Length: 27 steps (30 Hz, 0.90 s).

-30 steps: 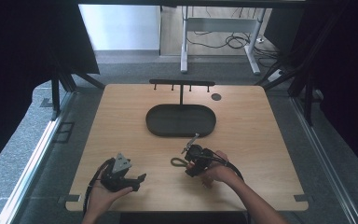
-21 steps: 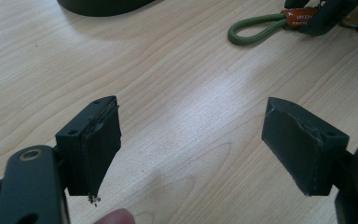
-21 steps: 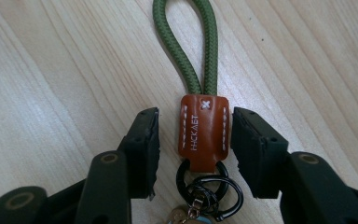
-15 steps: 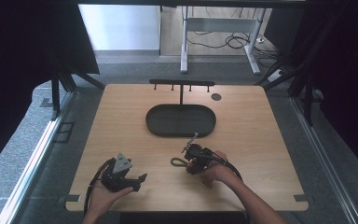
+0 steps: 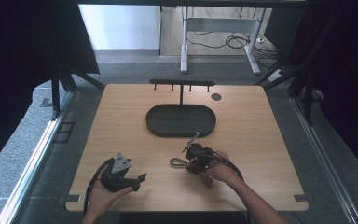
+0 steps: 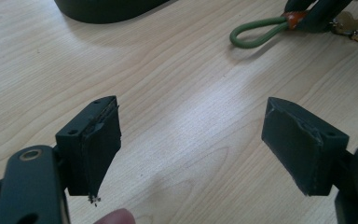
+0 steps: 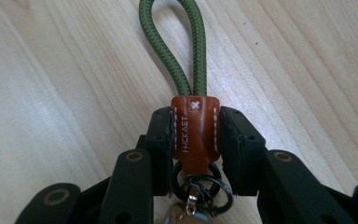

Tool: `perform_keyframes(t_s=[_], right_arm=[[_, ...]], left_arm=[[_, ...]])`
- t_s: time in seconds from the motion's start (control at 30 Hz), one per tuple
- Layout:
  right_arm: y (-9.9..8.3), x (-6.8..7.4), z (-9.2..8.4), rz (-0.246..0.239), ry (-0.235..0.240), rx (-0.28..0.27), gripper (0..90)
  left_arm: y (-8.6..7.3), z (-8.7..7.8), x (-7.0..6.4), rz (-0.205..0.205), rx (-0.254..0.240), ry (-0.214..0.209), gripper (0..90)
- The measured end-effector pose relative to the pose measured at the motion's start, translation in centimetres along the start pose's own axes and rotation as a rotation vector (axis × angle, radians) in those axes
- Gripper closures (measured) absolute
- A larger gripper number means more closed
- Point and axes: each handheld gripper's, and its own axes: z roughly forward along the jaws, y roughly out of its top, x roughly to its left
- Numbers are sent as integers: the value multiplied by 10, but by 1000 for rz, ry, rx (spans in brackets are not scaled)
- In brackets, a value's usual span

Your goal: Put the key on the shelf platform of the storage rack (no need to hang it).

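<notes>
A keychain lies on the wooden table (image 5: 261,130): a green cord loop (image 7: 172,46) (image 5: 177,162) joined to a brown leather tab (image 7: 196,130), with a black ring (image 7: 200,186) and keys behind it. My right gripper (image 7: 196,135) (image 5: 189,160) has just been closing and is now shut on the leather tab, with both pads pressing its sides. My left gripper (image 6: 191,112) (image 5: 140,182) rests near the front left of the table, open, with bare wood between its pads. From the left gripper view the loop (image 6: 256,36) lies ahead to the right.
A dark oval tray (image 5: 151,123) sits mid-table beyond the keychain, its edge also in the left gripper view (image 6: 107,9). Behind it stands a black rack with hooks (image 5: 182,84). A small dark disc (image 5: 216,97) lies at the back right.
The right gripper's jaws have drawn in on the keychain's tab. Both hands stay where they were, and the left gripper is unchanged.
</notes>
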Motion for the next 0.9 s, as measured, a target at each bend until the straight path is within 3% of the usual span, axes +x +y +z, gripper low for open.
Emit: perform_keyframes(t_s=[0.3, 0.53, 0.9], right_arm=[[0, -2, -38, 2, 4, -65, 672], [-3, -5, -62, -2, -20, -98, 672], [-3, -8, -83, -27, -43, -110, 672]], left_arm=[[0, -3, 0, -1, -4, 2, 200], [0, -4, 2, -6, -19, 12, 201], [-1, -2, 1, -3, -8, 8, 201]])
